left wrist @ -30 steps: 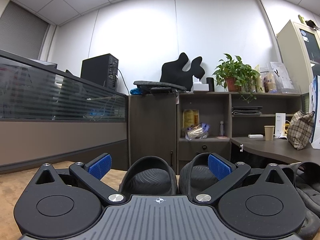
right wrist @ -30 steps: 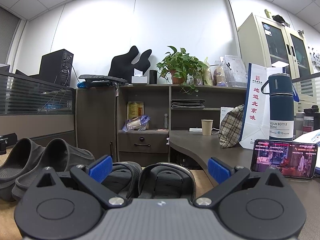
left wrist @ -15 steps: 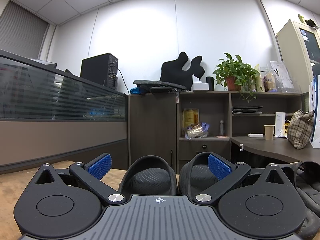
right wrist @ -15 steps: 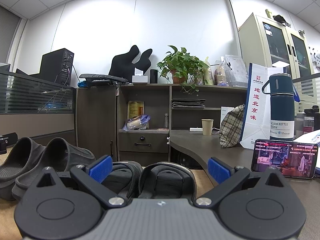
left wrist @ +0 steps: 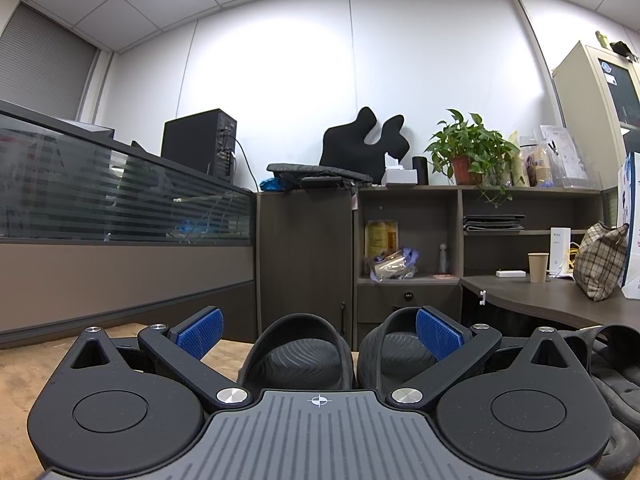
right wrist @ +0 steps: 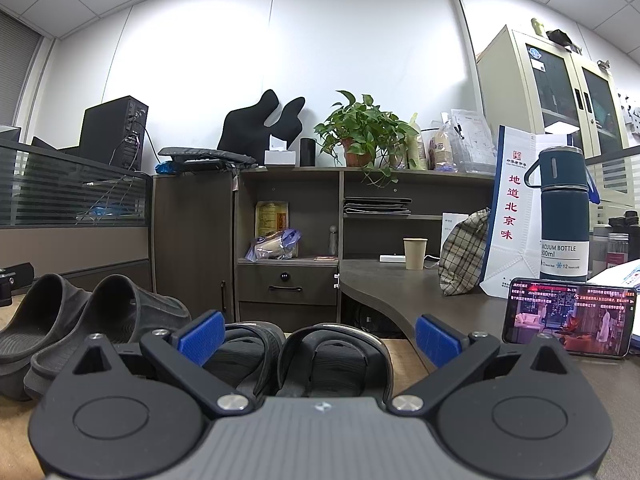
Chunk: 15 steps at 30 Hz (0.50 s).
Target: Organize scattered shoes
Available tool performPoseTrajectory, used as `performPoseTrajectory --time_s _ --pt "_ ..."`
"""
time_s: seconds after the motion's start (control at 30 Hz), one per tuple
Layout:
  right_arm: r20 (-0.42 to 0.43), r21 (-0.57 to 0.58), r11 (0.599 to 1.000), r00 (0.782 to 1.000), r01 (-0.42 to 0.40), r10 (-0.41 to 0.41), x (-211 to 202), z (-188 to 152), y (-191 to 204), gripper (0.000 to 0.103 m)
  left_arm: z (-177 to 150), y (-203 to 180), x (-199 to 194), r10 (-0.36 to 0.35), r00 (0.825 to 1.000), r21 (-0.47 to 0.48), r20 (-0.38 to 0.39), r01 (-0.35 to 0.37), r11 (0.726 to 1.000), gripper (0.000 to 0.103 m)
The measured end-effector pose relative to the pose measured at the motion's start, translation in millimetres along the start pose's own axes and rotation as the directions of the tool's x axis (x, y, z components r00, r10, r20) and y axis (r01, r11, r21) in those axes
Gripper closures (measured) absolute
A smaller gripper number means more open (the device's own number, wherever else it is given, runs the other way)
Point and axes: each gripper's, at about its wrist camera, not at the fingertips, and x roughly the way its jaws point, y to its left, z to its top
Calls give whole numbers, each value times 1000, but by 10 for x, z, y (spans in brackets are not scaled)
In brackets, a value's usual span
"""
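In the left wrist view, a pair of black rubber slippers stands side by side on the wooden surface: one (left wrist: 300, 354) on the left, the other (left wrist: 394, 350) on the right. My left gripper (left wrist: 318, 336) is open just behind them, its blue pads (left wrist: 198, 332) spread wider than the pair. In the right wrist view, two black strap sandals (right wrist: 244, 352) (right wrist: 336, 354) lie together between the spread blue pads (right wrist: 436, 336) of my open right gripper (right wrist: 318, 334). The rubber slippers (right wrist: 80, 320) sit to the left of the sandals.
A phone (right wrist: 568, 316) with a lit screen leans at the right on the dark desk (right wrist: 400, 292), near a blue vacuum bottle (right wrist: 564, 220), a white paper bag (right wrist: 512, 220) and a paper cup (right wrist: 414, 254). A dark cabinet (left wrist: 304, 256) and shelves stand behind.
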Motion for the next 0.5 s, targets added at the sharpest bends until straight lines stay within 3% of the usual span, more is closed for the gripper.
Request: performPoseTrajectory --time_s 0.5 --pt "-4 -3 1000 1000 -3 3 12 8 -12 0 17 -17 22 0 1000 -1 5 0 1000 0"
